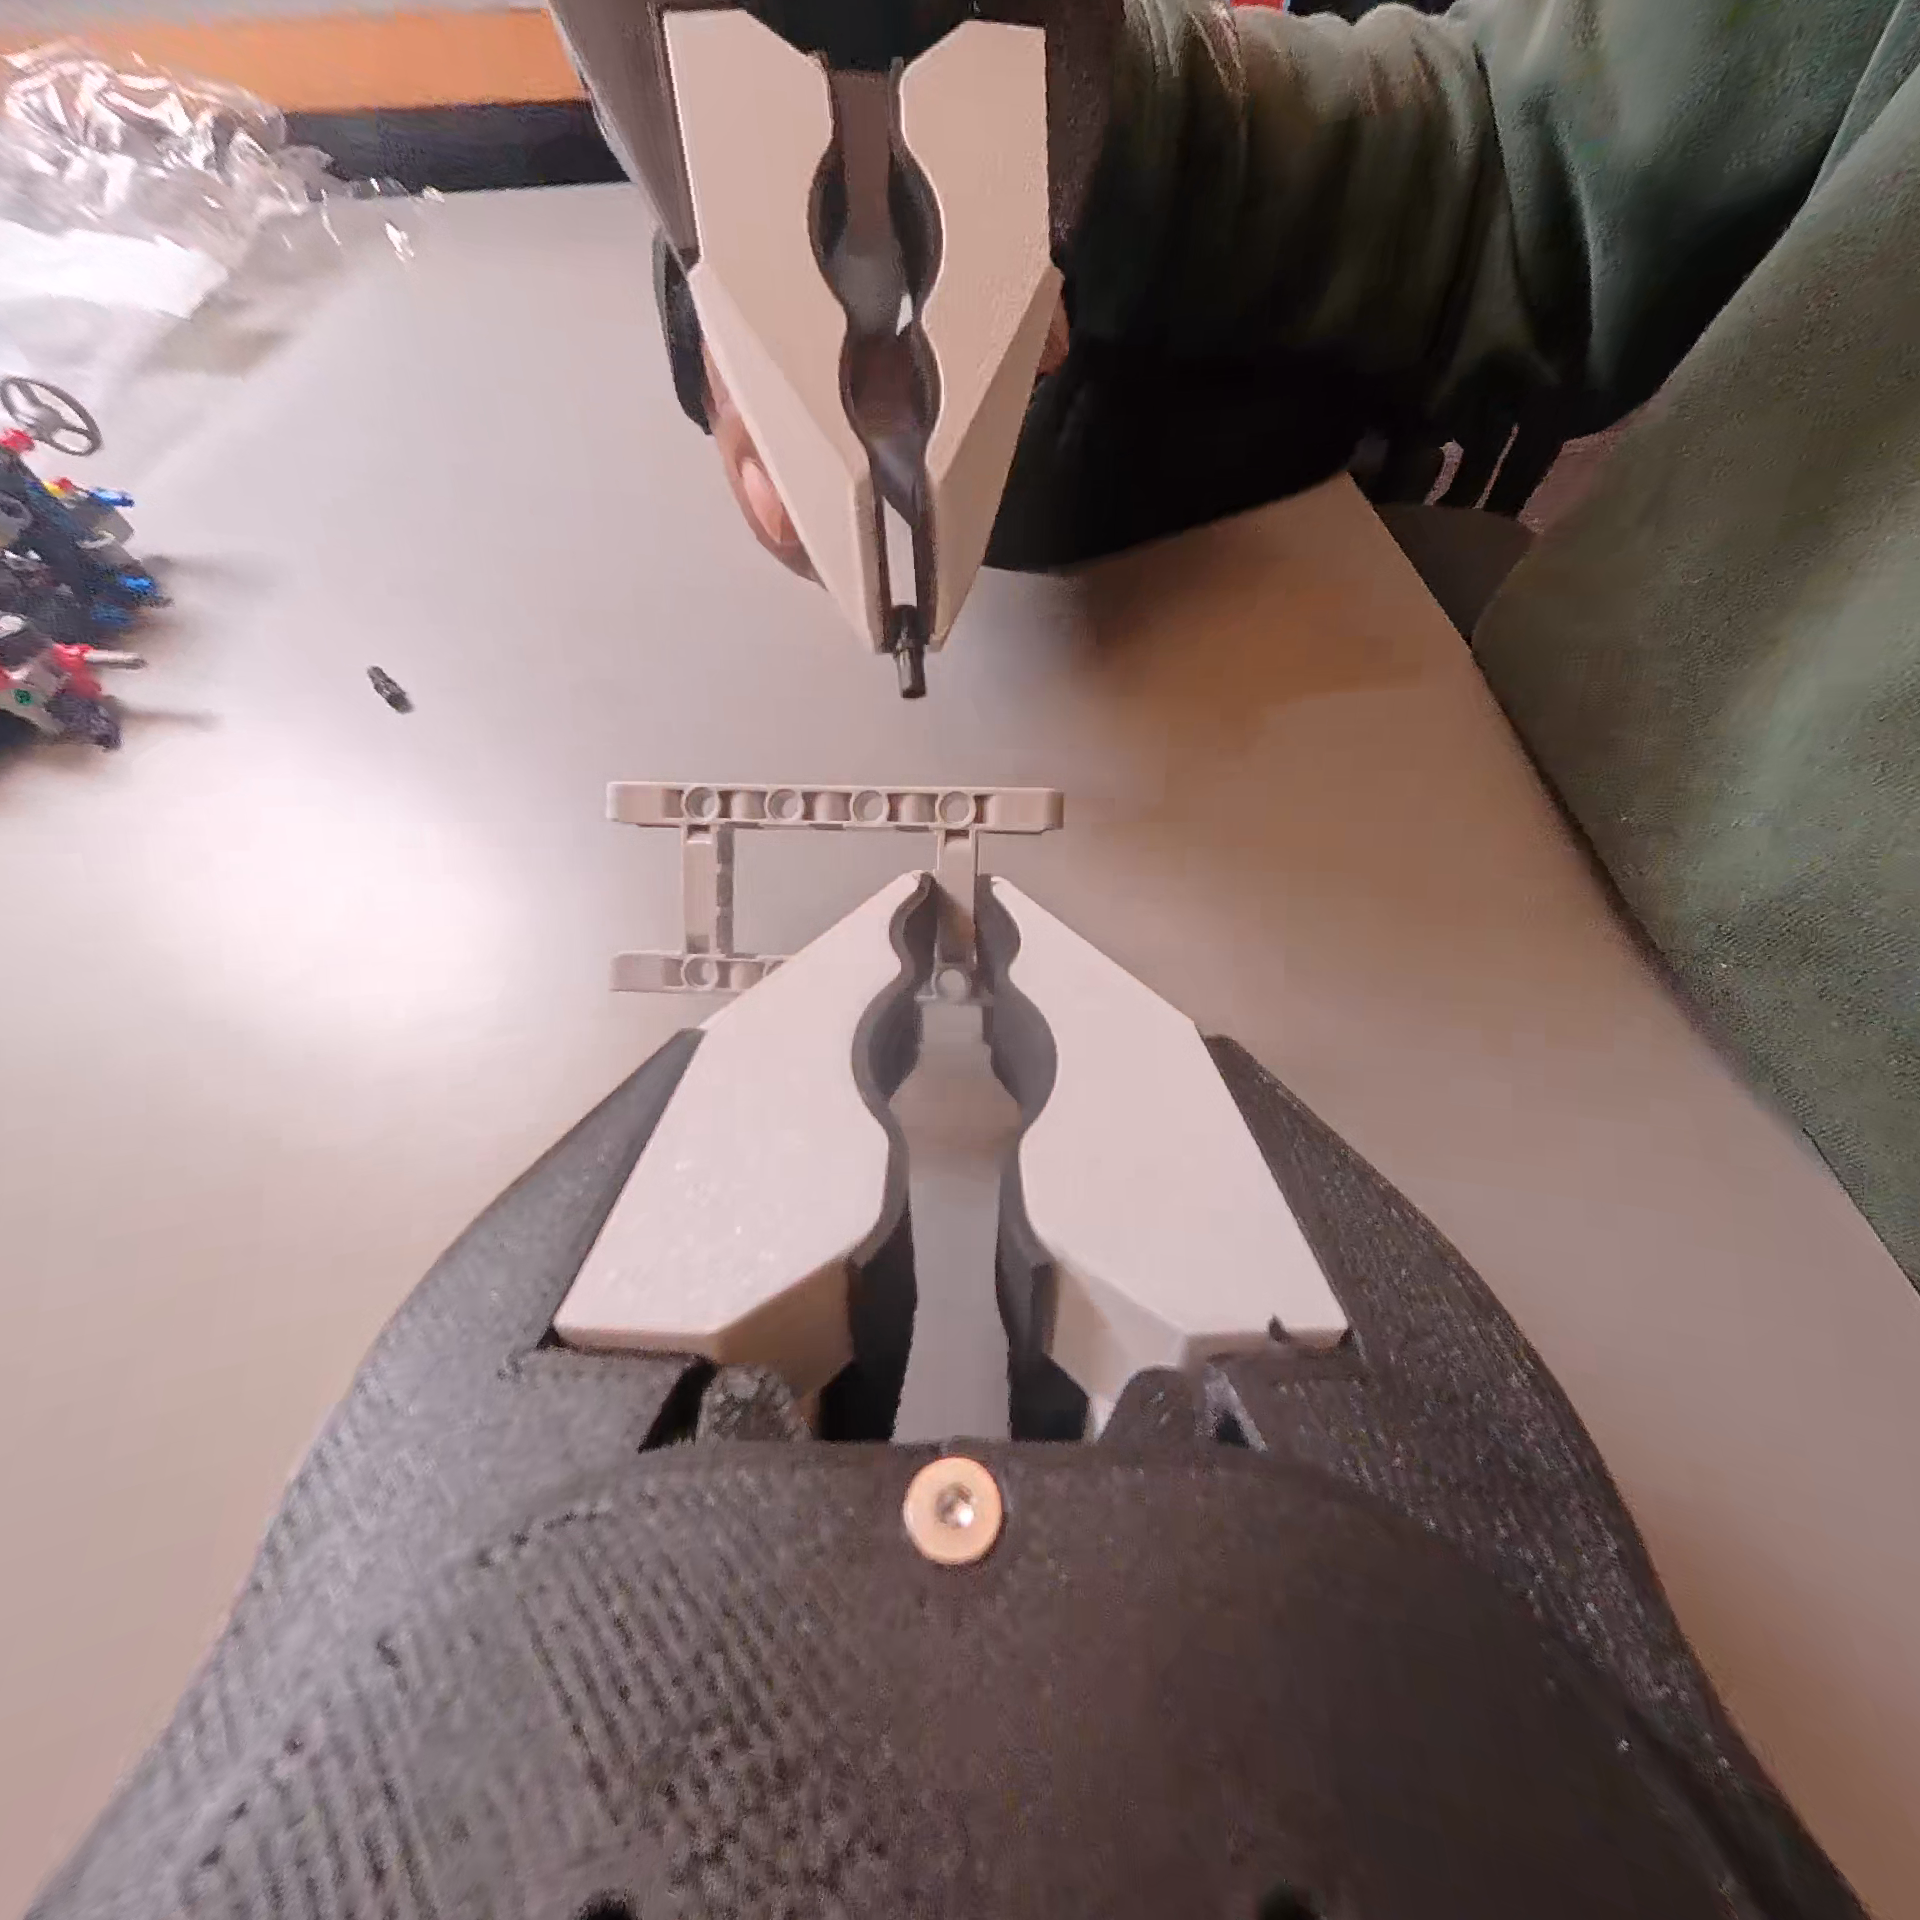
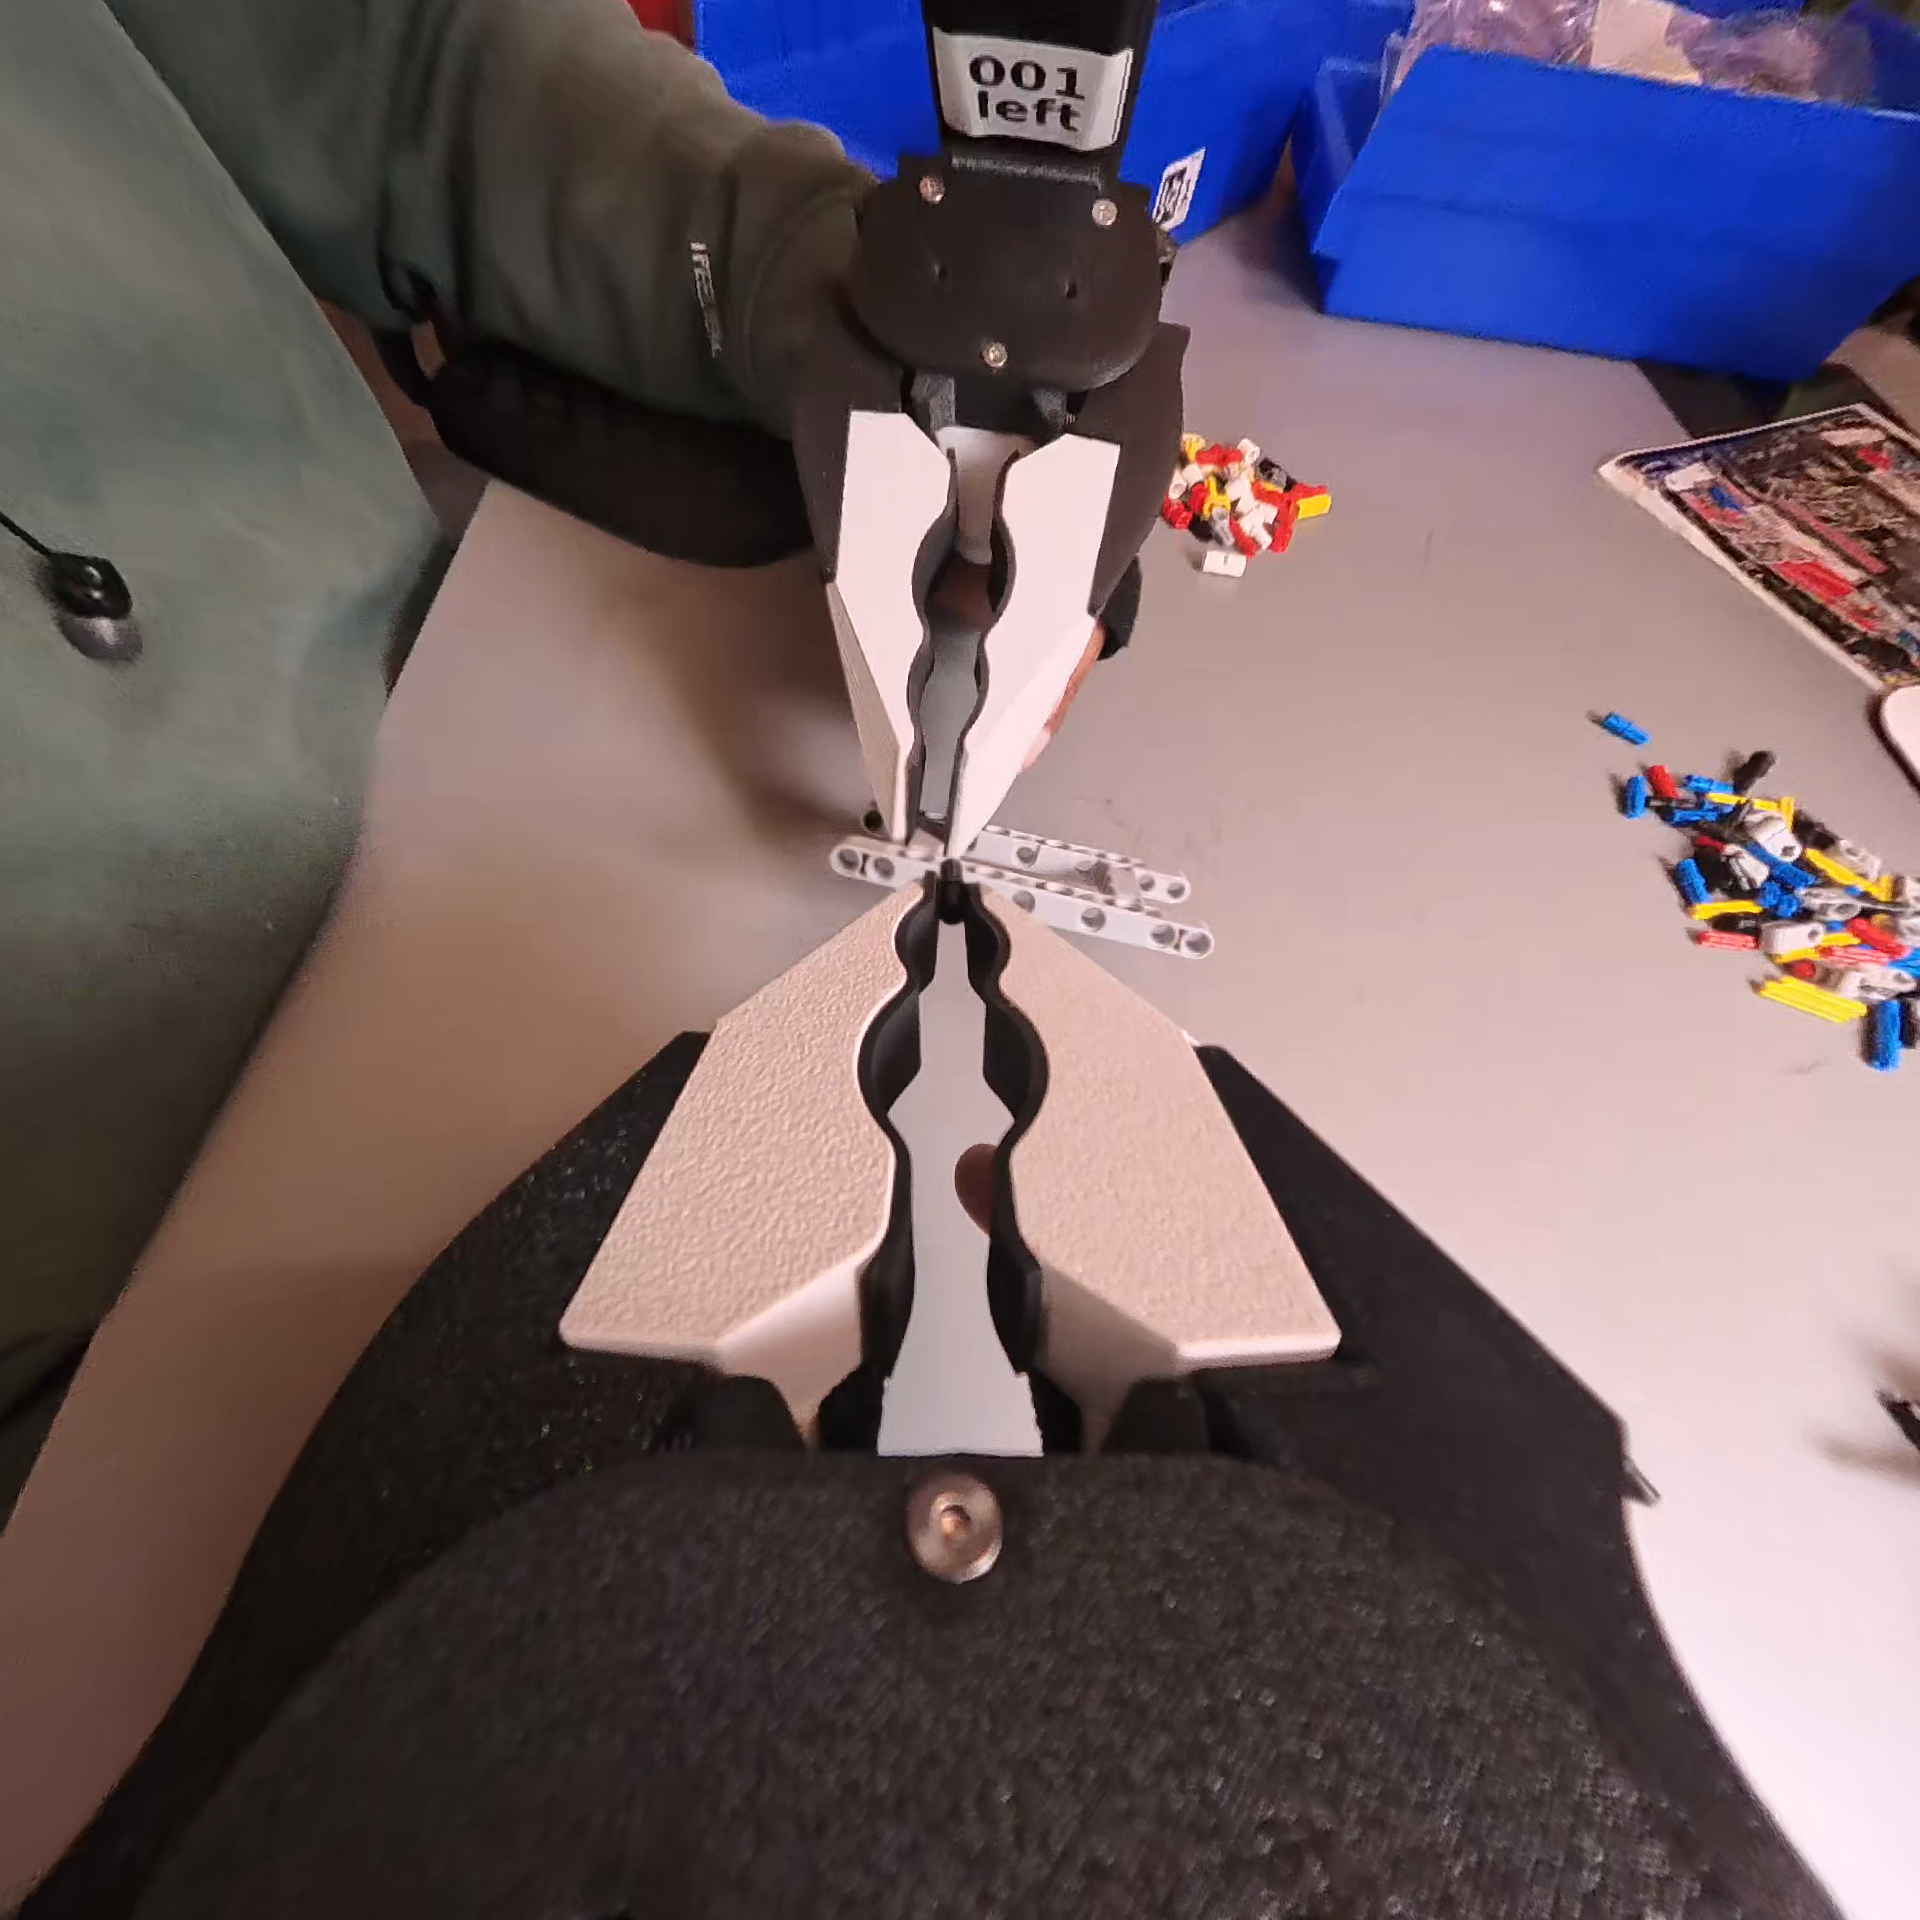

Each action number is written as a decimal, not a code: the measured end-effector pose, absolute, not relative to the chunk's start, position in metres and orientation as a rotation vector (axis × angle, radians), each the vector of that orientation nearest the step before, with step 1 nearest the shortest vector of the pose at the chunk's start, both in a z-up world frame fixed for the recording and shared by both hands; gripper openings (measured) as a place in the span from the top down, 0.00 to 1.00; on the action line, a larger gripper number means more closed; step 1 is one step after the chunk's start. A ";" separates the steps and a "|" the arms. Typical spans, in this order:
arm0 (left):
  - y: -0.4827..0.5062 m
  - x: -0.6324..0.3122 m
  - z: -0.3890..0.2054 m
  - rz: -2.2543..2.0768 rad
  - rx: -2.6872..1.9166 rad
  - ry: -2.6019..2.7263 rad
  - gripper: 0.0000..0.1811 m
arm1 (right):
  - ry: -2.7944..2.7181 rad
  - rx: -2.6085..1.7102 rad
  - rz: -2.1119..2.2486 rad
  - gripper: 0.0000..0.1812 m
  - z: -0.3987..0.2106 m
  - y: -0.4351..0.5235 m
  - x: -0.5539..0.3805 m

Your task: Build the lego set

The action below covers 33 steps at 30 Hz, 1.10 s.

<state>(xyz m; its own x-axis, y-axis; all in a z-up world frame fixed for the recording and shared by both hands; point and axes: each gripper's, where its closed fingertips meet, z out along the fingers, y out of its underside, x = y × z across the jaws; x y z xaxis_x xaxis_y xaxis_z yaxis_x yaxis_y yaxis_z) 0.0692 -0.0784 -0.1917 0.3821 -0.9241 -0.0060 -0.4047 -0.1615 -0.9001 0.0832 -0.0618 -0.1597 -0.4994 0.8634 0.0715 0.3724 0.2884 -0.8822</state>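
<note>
Left gripper (image 1: 954,883) around grey frame (image 1: 831,806)

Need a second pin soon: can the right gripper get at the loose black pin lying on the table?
Probably not yet: the right gripper is shut on a black pin. The loose black pin lies unobstructed on the table.

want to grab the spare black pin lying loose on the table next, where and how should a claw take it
Take the loose black pin across its middle, coming straight down from above. It lies flat on bare table, apart from the grey frame and the bricks at the left edge, so nothing crowds it. Set the fingers square to its long axis, which runs diagonally in the left wrist view.
</note>
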 end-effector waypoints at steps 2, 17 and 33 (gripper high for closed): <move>-0.078 0.070 -0.188 -0.716 -1.731 1.177 0.97 | -2.012 -1.116 1.124 0.98 -0.161 -0.062 0.080; -0.078 0.066 -0.201 -0.669 -1.856 1.158 0.97 | -2.061 -1.211 1.095 0.98 -0.189 -0.062 0.073; -0.079 0.070 -0.202 -0.714 -1.895 1.059 0.98 | -1.956 -1.403 1.226 0.98 -0.201 -0.063 0.070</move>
<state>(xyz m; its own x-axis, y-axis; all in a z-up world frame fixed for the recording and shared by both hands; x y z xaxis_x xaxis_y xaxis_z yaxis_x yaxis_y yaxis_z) 0.0702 -0.0792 -0.2024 0.4829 -0.8721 0.0788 -0.3997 -0.2996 -0.8663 0.0702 -0.0625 -0.2007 -0.3912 0.9095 -0.1406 0.5228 0.0939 -0.8473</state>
